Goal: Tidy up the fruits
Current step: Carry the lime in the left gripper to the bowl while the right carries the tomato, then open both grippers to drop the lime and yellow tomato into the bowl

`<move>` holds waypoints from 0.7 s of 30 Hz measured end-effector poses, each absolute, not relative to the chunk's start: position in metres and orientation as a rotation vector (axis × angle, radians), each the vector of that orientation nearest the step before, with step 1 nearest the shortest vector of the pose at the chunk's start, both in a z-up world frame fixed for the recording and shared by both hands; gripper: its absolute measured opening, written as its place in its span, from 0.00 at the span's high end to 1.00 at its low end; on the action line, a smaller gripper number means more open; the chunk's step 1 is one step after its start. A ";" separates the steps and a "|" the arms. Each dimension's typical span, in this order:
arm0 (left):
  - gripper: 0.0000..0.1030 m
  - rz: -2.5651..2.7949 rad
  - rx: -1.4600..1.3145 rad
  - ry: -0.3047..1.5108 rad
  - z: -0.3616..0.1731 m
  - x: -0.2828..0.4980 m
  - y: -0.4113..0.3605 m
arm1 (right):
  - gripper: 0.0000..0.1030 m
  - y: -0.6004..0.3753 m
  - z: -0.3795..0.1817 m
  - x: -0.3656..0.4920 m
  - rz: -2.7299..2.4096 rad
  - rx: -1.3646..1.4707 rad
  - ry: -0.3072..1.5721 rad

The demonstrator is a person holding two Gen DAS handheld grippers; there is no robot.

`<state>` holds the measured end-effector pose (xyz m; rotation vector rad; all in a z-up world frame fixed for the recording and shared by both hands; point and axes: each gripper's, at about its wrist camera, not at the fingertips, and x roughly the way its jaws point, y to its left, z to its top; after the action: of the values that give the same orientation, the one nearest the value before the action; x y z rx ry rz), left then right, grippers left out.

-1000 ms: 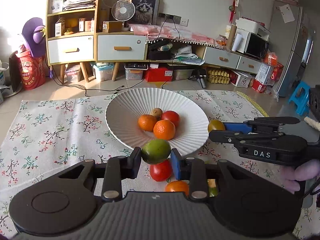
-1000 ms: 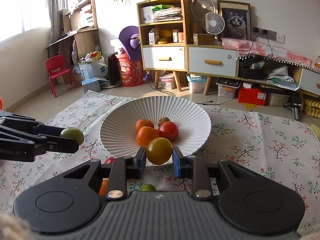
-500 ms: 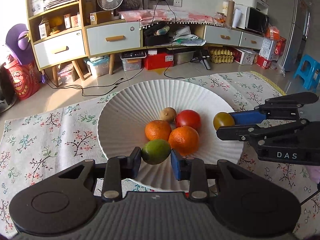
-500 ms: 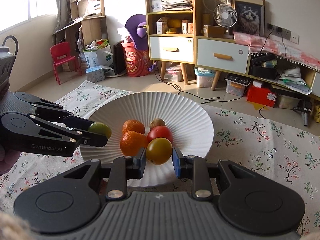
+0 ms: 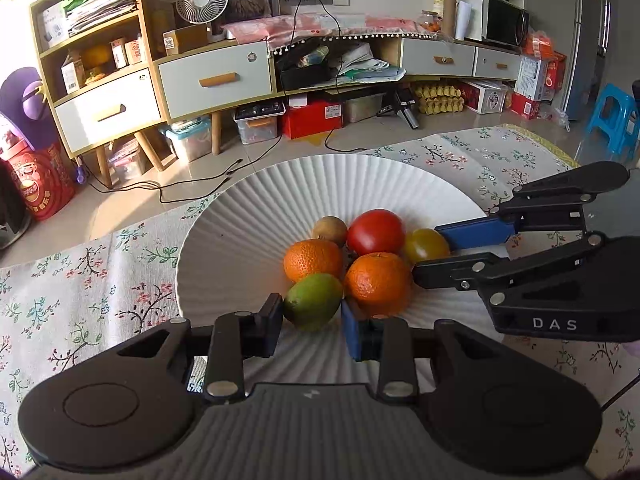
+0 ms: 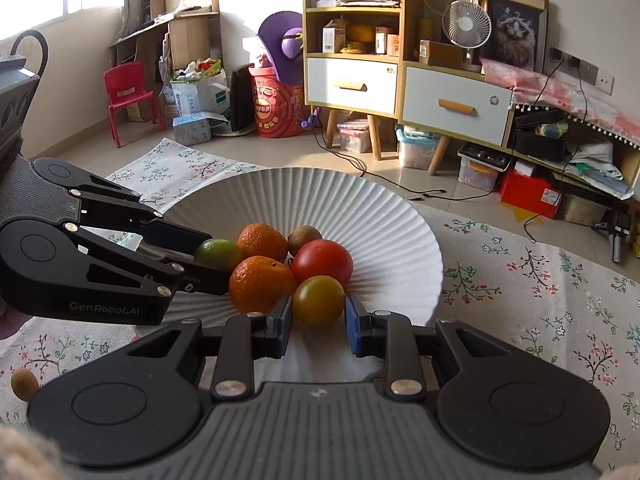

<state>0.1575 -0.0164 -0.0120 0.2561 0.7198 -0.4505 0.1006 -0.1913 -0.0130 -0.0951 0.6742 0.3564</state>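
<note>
Fruits sit together in middle of white ribbed plate [image 5: 248,216] on flowery tabletop [image 5: 80,280]: two oranges [image 5: 314,260], red tomato [image 5: 375,231], small brown fruit [image 5: 329,230]. Left hand-held gripper [image 5: 312,322] over near side of plate, fingers a bit apart, green fruit [image 5: 314,301] between them, touching orange. Right hand-held gripper [image 6: 319,322] same way, fingers close beside yellow tomato [image 6: 318,300], which leans on red tomato. One more small brown fruit [image 6: 24,383] lies on cloth, well apart from plate.
</note>
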 end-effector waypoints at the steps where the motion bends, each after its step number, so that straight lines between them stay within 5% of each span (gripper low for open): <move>1: 0.78 -0.451 0.256 0.718 -0.012 0.158 -0.016 | 0.76 -0.192 -0.014 0.101 0.356 -0.096 0.673; 16: 0.77 -0.457 0.260 0.694 -0.014 0.160 -0.016 | 0.74 -0.193 -0.013 0.108 0.340 -0.100 0.665; 21: 0.70 -0.455 0.261 0.694 -0.011 0.157 -0.016 | 0.66 -0.194 -0.008 0.105 0.335 -0.095 0.657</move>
<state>0.1569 -0.0157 -0.0111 0.2610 0.6940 -0.4549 0.1047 -0.1941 -0.0083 -0.0947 0.6568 0.3351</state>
